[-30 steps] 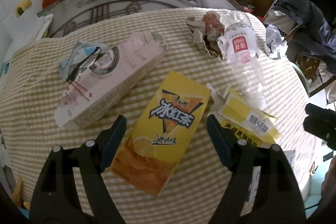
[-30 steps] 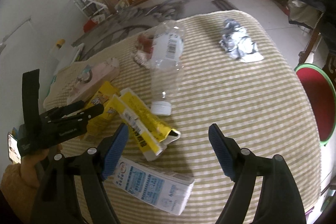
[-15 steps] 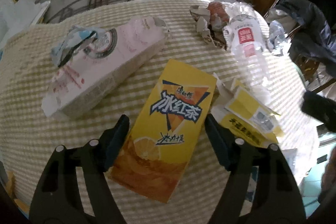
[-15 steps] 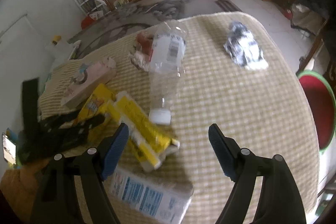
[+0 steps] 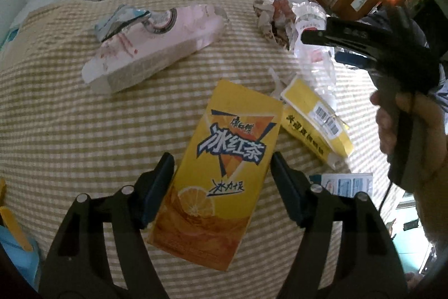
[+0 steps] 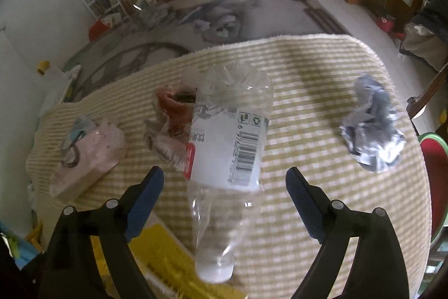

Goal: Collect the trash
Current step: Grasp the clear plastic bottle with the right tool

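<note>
**Both grippers lined up on trash**

My left gripper (image 5: 221, 184) straddles the near end of the yellow tea carton (image 5: 221, 159), pads not yet pressing; I'd square up before clenching. My right gripper (image 6: 224, 201), jaws opening, brackets the clear bottle (image 6: 226, 156), untouched. A second ago it hung nearer, over the yellow wrappers (image 6: 168, 265).

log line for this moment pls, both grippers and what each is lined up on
left gripper: open, straddling yellow tea carton, pads not pressing | right gripper: jaws opening, over clear plastic bottle, no contact | nothing lifted
</note>
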